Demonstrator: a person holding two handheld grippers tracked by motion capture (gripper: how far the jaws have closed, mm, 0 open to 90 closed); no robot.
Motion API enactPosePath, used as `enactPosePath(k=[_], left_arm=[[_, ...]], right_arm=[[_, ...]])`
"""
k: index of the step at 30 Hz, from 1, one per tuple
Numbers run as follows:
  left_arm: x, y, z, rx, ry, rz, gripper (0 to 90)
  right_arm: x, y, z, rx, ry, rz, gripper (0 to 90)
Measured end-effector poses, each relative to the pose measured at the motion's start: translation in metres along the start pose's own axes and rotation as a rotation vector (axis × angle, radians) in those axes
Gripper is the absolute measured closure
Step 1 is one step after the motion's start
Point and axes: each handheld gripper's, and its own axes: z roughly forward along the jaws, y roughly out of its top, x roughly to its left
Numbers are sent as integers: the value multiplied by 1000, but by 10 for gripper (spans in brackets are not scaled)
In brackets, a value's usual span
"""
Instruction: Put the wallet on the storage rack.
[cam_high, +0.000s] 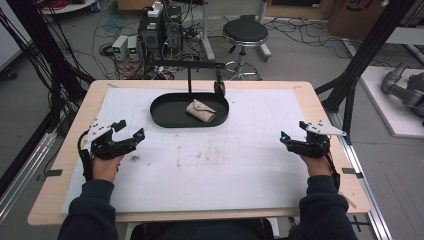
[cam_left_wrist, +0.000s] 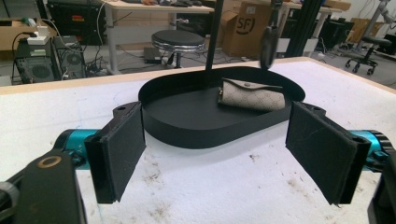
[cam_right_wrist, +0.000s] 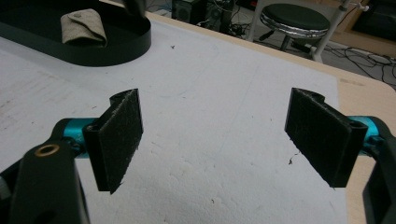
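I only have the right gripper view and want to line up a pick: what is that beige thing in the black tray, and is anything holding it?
Observer: It is a small beige pouch with a snap flap, lying loose toward the right of the black tray; nothing grips it.
Operator: Where is the other gripper?
Observer: The left gripper hovers over the white mat near the table's left edge, jaws open, pointing at the tray.
Operator: Anything above the tray I could hit?
Observer: Yes. A thin black post rises at the tray's far rim with a crossbar, and a dark oval piece hangs from it just beyond the pouch.
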Motion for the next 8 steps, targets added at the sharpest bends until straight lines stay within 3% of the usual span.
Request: enactPosePath(k=[8], left_arm=[[1, 0, 1, 5, 5, 1, 197]], right_arm=[[-1, 0, 2, 10, 4, 2, 197]])
